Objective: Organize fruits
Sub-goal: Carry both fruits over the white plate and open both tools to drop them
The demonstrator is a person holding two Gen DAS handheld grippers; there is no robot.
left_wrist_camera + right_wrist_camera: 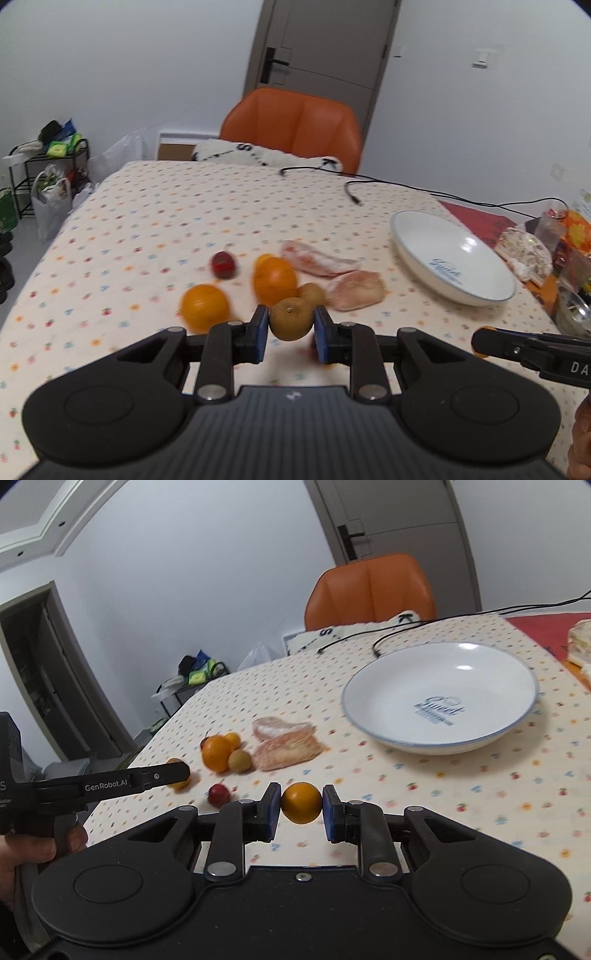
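The left gripper [291, 326] clamps a brownish-green round fruit [290, 318] across its middle, held above the tablecloth [147, 221] left of the white plate [417, 251]. The right gripper [301, 806] pinches a small orange [301, 802], below the plate in its own view. Both fruits look light, firm and likely to roll, so mid-body holds suit them. The plate is empty, with open cloth before it.

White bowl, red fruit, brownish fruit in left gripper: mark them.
white bowl [373, 722]: right wrist view, near rim.
red fruit [219, 794]: right wrist view, centre.
brownish fruit [290, 318]: left wrist view, centre, between the pads.
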